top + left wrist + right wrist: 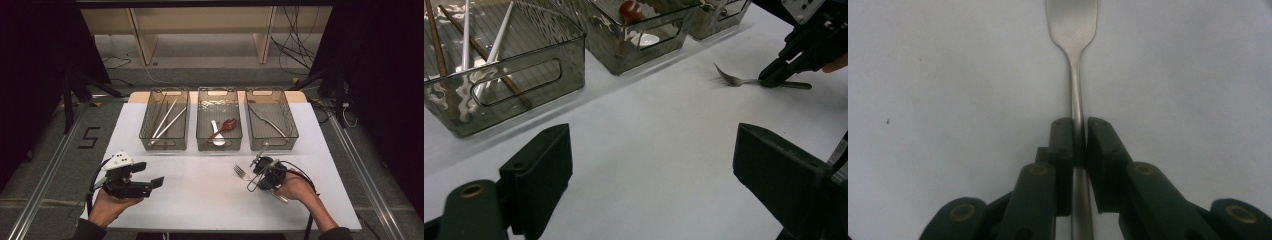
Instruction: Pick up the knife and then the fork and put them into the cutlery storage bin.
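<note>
A plain steel fork point(1074, 65) lies flat, handle clamped in the right tongs point(1079, 142), left tongs point(651, 175) wide, on a white bench point(200, 190) amid dark surroundings.

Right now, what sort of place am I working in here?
Likely a lab recording station, not a kitchen: a white table among dark curtains and loose cables, three clear bins sorting cutlery, and a right gripper clamped on a fork.
</note>
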### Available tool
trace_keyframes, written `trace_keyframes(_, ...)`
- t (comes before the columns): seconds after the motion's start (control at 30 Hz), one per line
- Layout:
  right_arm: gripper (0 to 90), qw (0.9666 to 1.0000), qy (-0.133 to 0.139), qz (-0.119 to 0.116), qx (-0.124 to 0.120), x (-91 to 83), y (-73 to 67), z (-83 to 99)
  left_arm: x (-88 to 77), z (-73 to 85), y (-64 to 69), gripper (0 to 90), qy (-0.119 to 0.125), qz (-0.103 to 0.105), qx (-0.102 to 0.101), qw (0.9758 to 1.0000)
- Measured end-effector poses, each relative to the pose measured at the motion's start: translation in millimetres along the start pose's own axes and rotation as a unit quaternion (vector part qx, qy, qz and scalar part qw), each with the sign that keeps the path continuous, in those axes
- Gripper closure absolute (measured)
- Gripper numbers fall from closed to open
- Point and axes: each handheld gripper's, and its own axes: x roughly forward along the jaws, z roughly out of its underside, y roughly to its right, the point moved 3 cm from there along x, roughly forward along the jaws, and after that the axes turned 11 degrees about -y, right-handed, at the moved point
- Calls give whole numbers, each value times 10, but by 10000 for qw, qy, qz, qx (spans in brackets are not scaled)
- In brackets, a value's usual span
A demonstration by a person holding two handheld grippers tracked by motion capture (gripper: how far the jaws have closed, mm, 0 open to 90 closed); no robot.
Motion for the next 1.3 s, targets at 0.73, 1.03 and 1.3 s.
trace_keyframes(0.73, 849, 9998, 19, 26, -171, -52, 18, 24, -1, -4, 2, 156, 9, -13, 10, 10000)
trace_keyframes(1.03, 849, 9994, 356, 28, -8, -210, 67, 65, 1, -4, -1, 156, -7, -3, 2, 10000)
trace_keyframes(1.3, 849, 9972, 737, -62, 142, -401, 162, 110, -2, -2, -11, 156, -9, -4, -12, 10000)
